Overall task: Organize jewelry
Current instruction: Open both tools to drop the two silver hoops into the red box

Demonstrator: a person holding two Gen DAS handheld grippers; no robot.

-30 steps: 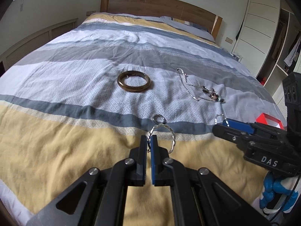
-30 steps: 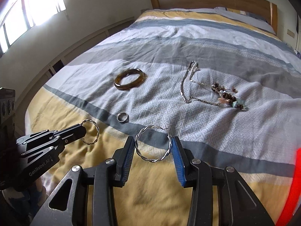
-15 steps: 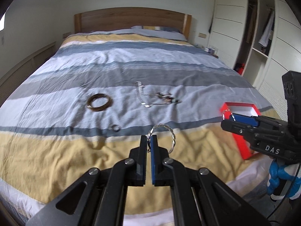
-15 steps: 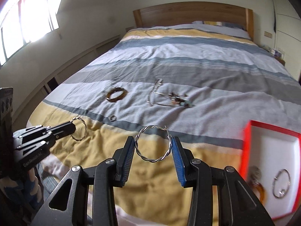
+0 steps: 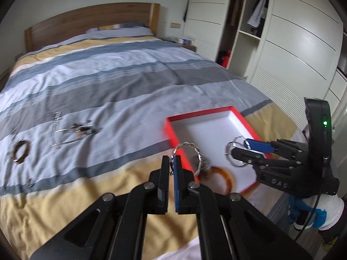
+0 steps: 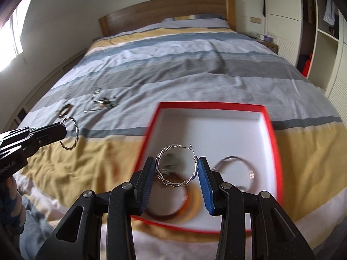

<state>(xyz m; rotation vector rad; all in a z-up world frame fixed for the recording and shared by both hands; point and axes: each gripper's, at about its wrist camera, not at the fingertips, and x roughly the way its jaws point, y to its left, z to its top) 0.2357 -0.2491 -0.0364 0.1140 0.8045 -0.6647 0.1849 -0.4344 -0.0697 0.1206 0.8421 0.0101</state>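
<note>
Claws both swung from bed's middle across to red box [image 6: 269, 130]. Left claw [image 5: 171, 162] pinched shut on twisted hoop [image 5: 195, 153] at box's near edge; right claw [image 6: 176, 169] clamps matching hoop [image 6: 176, 166] over box interior. Drop-off looks next; necklace [image 5: 73, 130], bangle [image 5: 20, 151] remain on bed [image 5: 130, 75].

Striped bed [image 5: 130, 82], wooden headboard [image 5: 86, 23], perhaps wardrobes [image 5: 299, 43]

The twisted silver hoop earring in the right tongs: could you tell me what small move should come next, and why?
Probably lower the right tongs a little into the red box and open them. They are shut on the twisted silver hoop earring, which hangs over the box's white floor above an amber bangle already inside. The left tongs grip the matching hoop near the box rim, so it could follow.
</note>
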